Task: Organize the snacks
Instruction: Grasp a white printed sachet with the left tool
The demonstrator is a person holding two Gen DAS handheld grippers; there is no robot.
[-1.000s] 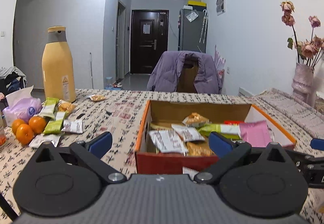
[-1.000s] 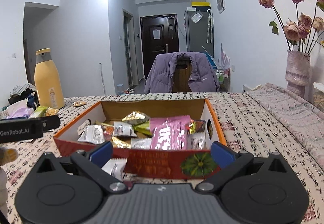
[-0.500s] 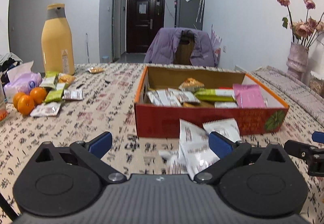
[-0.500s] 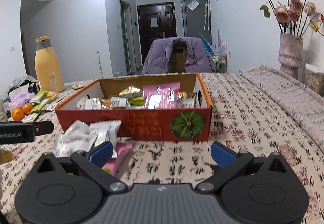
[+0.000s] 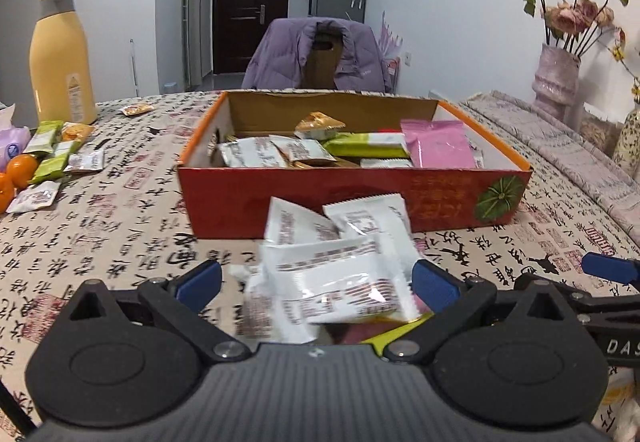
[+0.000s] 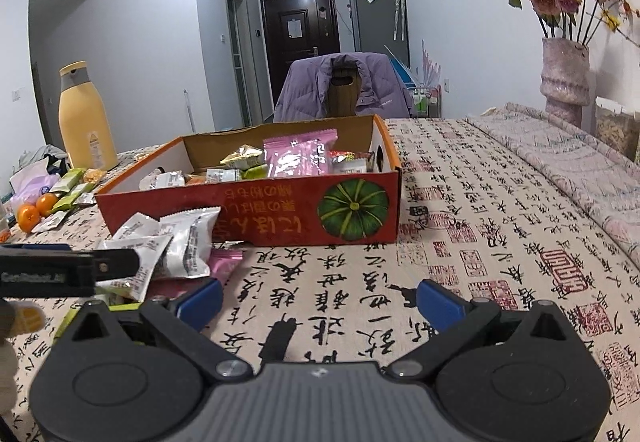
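Note:
A red cardboard box (image 5: 352,198) (image 6: 260,210) holds several snack packets, among them a pink one (image 5: 438,144) (image 6: 298,158). In front of the box lies a heap of white snack packets (image 5: 340,274) (image 6: 168,246). My left gripper (image 5: 316,284) is open, its blue pads on either side of that heap, nothing gripped. My right gripper (image 6: 320,298) is open over bare tablecloth, to the right of the heap. The left gripper's arm (image 6: 68,270) shows at the left in the right wrist view.
Oranges (image 5: 20,170), green bars (image 5: 52,158) and small packets lie at the table's left beside a tall yellow bottle (image 5: 62,58). A vase of dried roses (image 5: 558,82) stands at the right. A chair with a purple jacket (image 5: 320,58) is behind the table.
Both grippers have drawn back from the box and come lower. The white packets in front of the box have come into view, now between the left gripper's pads.

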